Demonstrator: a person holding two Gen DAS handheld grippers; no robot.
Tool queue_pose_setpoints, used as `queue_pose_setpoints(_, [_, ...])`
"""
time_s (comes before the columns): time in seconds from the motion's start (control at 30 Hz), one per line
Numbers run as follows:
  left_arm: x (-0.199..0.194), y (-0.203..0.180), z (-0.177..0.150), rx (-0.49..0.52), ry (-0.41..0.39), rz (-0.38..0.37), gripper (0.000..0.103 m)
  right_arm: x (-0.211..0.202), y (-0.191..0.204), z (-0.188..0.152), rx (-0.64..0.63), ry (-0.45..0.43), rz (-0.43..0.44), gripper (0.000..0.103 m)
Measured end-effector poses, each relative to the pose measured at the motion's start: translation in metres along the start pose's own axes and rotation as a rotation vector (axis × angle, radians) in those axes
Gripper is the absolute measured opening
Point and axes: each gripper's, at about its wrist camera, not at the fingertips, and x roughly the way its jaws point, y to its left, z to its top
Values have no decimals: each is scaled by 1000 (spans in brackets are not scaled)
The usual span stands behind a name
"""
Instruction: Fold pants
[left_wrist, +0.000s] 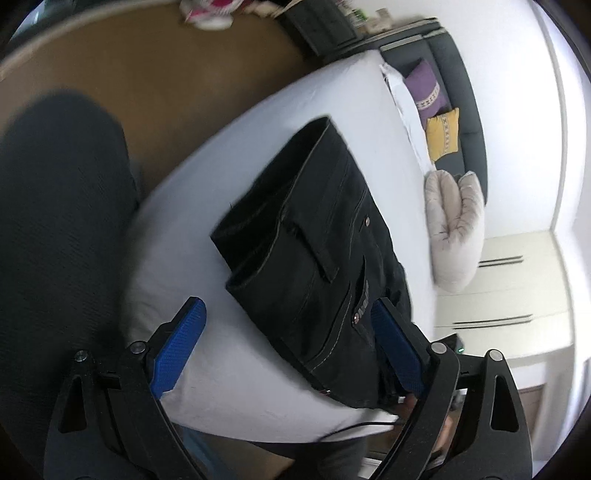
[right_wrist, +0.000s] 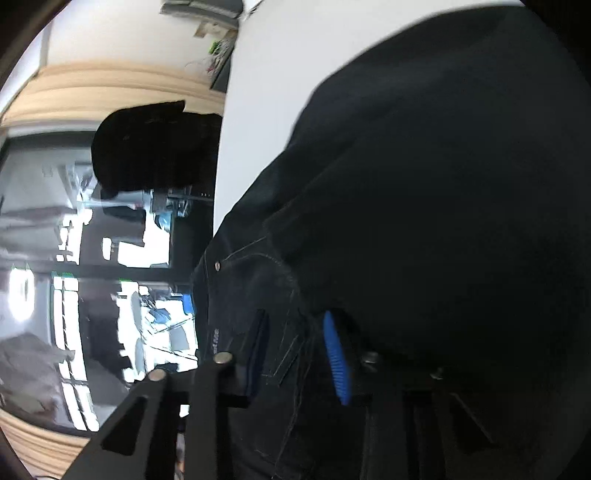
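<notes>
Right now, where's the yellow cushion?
Left wrist view, upper right: the yellow cushion sits on the dark sofa beyond the white table, just below the purple cushion, above a beige pillow.

The pants (left_wrist: 314, 236) are matt black denim with pale stitching and metal rivets. At 6 o'clock, ribbed blue pads (left_wrist: 177, 347) line matt black fingers.

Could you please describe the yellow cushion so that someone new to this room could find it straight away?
Start at the white bed where the black pants lie, then look past its far edge to the dark sofa. Two small cushions sit there side by side; the yellow cushion is the one nearer the grey slippers, unlike the purple cushion beside it.
</notes>
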Motion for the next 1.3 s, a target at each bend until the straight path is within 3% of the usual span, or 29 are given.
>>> queue_pose_setpoints(0.23, [6,25,14,-92,-59,-92,90,3,11,-5,-27,-13,-12,31])
queue_pose_setpoints(0.3, [16,27,26,-135,-77,-115,83,2,8,-5,-29,-15,-9,31])
queue_pose_setpoints(0.37, [17,32,32,-160,-85,-123,61,0,7,-6,-30,-16,-5,31])
queue_pose_setpoints(0.43, [18,33,36,-169,-86,-124,49,0,7,-7,-32,-17,-5,31])
queue_pose_setpoints(0.6, [13,26,35,-137,-97,-102,33,-2,15,-7,-64,-6,-28,33])
queue_pose_setpoints(0.67, [11,23,35,-126,-102,-110,22,0,26,-6,-96,8,-42,33])
queue_pose_setpoints(0.77, [7,13,35,-82,-109,-106,15,5,38,-4,-139,26,-64,33])
queue_pose_setpoints(0.87, [5,2,37,-40,-114,-94,12,17,40,1,-159,55,-162,33])
queue_pose_setpoints(1.1, [-1,-38,39,108,-135,-81,11,29,42,3,-184,46,-209,31])
queue_pose_setpoints(1.2, [-2,-72,36,215,-144,-78,11,32,43,3,-204,20,-216,31])
queue_pose_setpoints(1.3, [2,-110,28,326,-141,-78,11,22,41,8,-167,13,-151,35])
